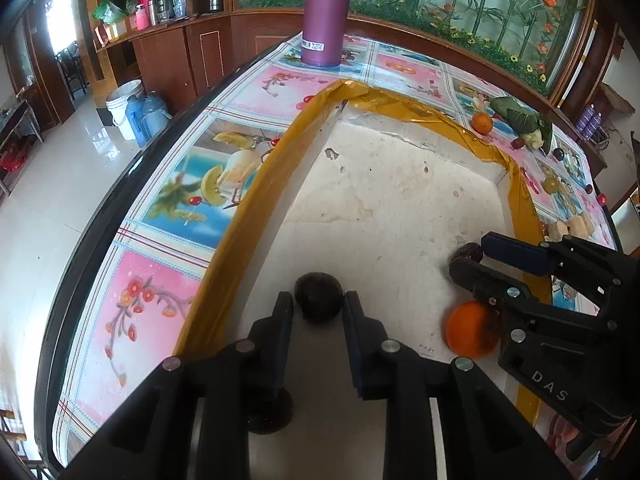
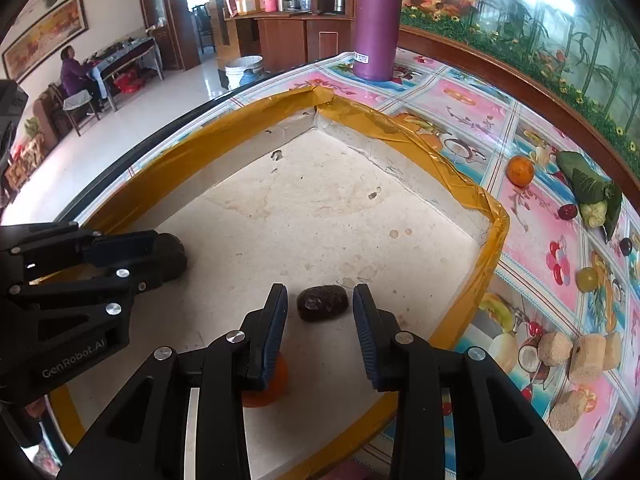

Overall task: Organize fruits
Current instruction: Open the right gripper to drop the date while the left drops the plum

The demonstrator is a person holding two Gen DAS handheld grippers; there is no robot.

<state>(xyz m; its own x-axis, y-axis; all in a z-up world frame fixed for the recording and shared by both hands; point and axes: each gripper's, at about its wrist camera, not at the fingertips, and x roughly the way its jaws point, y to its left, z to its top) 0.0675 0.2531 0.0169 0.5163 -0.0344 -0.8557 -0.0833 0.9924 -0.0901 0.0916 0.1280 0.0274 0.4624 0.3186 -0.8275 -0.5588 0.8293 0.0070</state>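
**A:** Fruits first — where do yours lie?

**B:** Your left gripper has a dark round fruit sitting between its fingertips on the floor of the white tray. The fingers stand apart, one just beside each flank of the fruit; whether they touch it, I cannot tell.

**A:** And the right?

**B:** Your right gripper is spread wide, with a dark wrinkled date lying on the tray floor between the fingertips, clear of both. An orange sits under its left finger, partly hidden.

**A:** Outside the tray?

**B:** On the flowered tablecloth to your right — a second orange, a leaf-wrapped bundle, a green grape, some small dark and red fruits, and pale round cakes. A purple flask stands upright beyond the tray's far corner, near its yellow taped rim.
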